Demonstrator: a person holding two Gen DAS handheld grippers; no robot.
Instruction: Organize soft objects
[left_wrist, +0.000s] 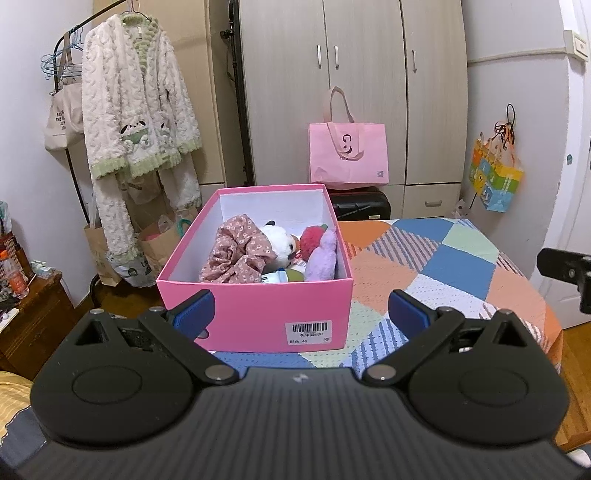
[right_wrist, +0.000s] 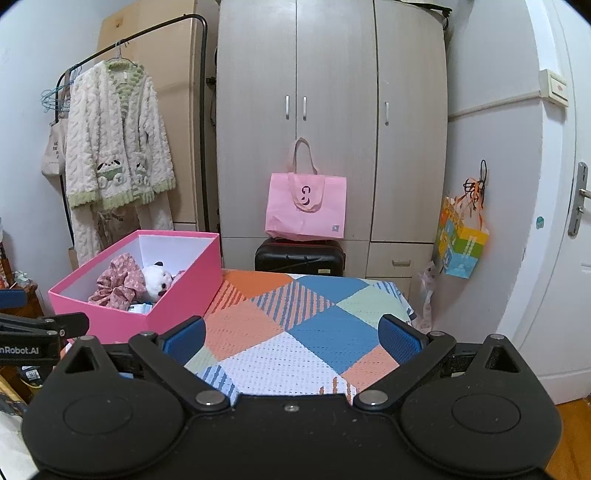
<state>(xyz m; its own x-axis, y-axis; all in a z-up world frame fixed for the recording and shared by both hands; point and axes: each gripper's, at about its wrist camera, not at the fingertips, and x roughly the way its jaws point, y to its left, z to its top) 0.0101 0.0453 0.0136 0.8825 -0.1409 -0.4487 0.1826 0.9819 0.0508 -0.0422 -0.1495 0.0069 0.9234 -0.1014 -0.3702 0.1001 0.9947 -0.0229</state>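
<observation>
Background furnishings. Centre: a pale wood-grain wardrobe with three doors and metal handles. Against its base leans a pink tote bag, resting on a black case. Upper left: a cream fleece robe with green trim on a hanger from a black clothes rail; beside it a beige canvas bag. Right: a multicoloured gift bag hung on the wall near a white door. Foreground: a patchwork cloth in orange, blue, green and white.
</observation>
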